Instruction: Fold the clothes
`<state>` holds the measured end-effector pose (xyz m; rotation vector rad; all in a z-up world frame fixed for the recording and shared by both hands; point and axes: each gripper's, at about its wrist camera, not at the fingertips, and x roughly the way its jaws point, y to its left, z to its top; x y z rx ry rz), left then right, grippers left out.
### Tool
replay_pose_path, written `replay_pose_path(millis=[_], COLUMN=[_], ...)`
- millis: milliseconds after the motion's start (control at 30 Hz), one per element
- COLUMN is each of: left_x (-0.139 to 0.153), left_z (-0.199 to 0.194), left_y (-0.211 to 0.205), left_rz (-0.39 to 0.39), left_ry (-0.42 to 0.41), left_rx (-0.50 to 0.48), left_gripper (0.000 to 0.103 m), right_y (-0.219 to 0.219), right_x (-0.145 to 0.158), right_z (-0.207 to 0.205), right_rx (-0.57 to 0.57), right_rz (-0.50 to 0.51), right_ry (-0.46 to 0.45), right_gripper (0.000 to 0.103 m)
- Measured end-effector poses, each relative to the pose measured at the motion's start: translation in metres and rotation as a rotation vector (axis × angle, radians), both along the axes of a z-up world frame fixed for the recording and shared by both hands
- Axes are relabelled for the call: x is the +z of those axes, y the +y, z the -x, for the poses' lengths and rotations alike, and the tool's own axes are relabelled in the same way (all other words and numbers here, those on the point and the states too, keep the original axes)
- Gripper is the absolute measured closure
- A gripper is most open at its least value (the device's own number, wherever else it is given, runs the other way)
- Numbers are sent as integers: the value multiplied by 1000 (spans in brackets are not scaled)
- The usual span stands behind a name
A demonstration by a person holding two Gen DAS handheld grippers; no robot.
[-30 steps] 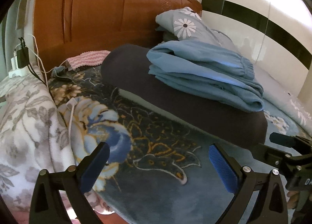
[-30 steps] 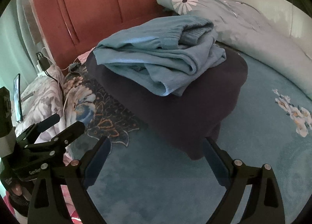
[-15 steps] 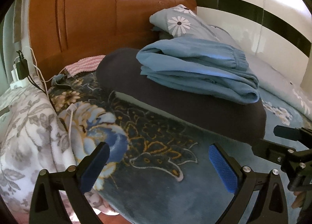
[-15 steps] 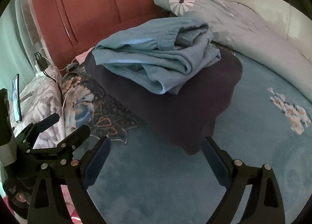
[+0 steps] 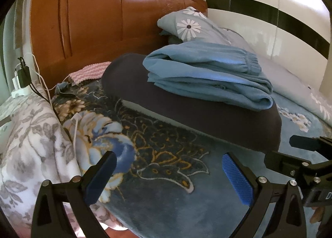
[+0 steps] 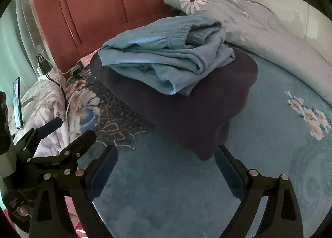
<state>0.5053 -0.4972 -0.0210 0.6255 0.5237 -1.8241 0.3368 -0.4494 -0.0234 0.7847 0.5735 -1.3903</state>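
Note:
A folded light-blue garment (image 5: 207, 76) (image 6: 166, 57) lies on top of a folded dark purple garment (image 5: 199, 111) (image 6: 186, 109) on the blue bed cover. My left gripper (image 5: 168, 175) is open and empty, low over the floral blanket, short of the stack. My right gripper (image 6: 166, 167) is open and empty, just in front of the dark garment's near corner. The right gripper shows at the right edge of the left wrist view (image 5: 307, 161). The left gripper shows at the left of the right wrist view (image 6: 62, 134).
A wooden headboard (image 5: 103, 20) stands behind. A daisy-print pillow (image 5: 191, 24) and a pale duvet (image 6: 280, 45) lie at the back right. A pink striped cloth (image 5: 89, 72), chargers and cables (image 5: 22, 76) and a grey floral blanket (image 5: 27, 144) are at the left.
Both grippers have drawn back a little and lowered; the stack sits slightly farther and lower in both views. Both grippers stay open and the clothes have not moved.

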Motion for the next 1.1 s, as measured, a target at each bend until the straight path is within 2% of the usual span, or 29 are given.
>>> replay_pose_path(millis=[767, 1100], left_x=[-5, -1], left_z=[4, 4], left_y=[0, 3], left_rz=[-21, 5], left_ry=[-10, -20], left_rx=[-11, -1], left_gripper=[0, 0], right_y=[-1, 2], right_x=[-1, 2], right_z=[-1, -3], right_rx=[-11, 1], right_rz=[-1, 7], right_ry=[10, 8], right_gripper=[8, 8])
